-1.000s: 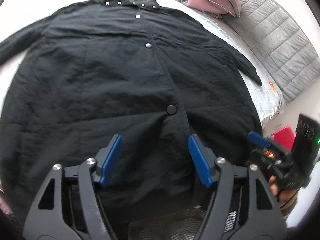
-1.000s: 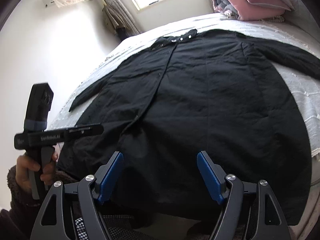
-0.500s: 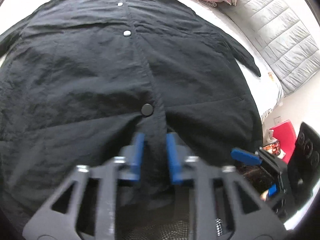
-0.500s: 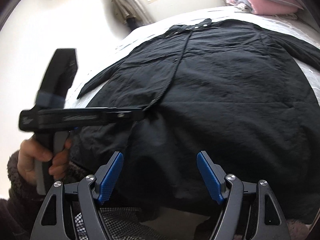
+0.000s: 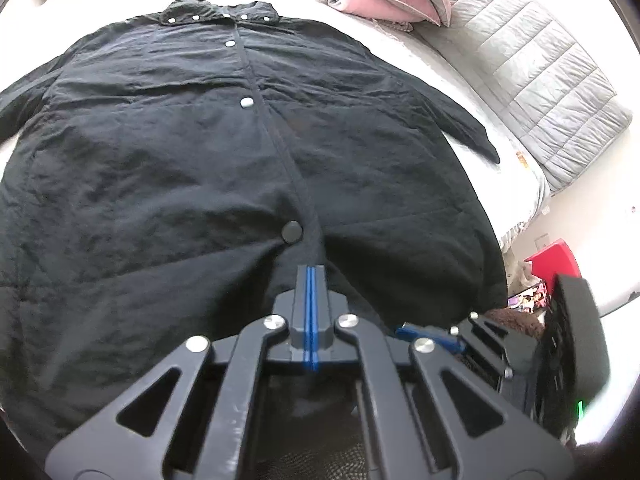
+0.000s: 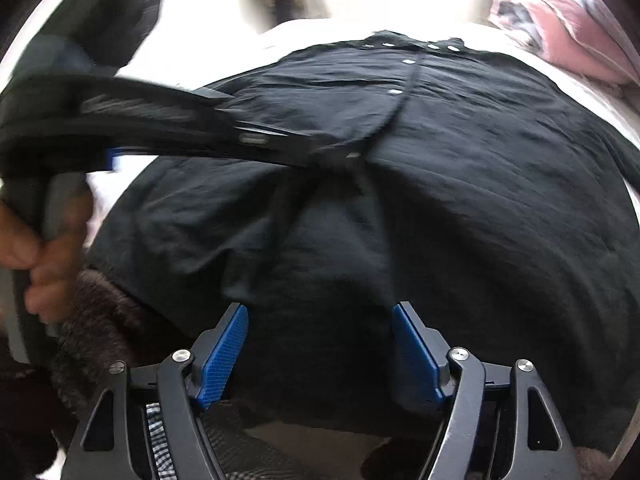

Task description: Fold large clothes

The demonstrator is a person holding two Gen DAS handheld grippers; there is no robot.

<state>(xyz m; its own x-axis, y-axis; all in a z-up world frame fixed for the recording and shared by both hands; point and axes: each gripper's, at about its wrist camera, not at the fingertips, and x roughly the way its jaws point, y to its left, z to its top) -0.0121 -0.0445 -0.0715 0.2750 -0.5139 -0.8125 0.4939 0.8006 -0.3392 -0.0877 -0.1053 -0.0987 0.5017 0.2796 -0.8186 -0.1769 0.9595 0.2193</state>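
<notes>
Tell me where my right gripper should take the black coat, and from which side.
Take the near hem, right of the front opening, coming from the near edge of the bed. The coat lies flat, collar far away, so probably only this edge lets a finger slip under. The left gripper is shut on the opening; the open right gripper hovers just above the hem.

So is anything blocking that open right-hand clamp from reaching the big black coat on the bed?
Nothing visible: the right gripper hangs open right over the black coat's hem, only air between.
</notes>
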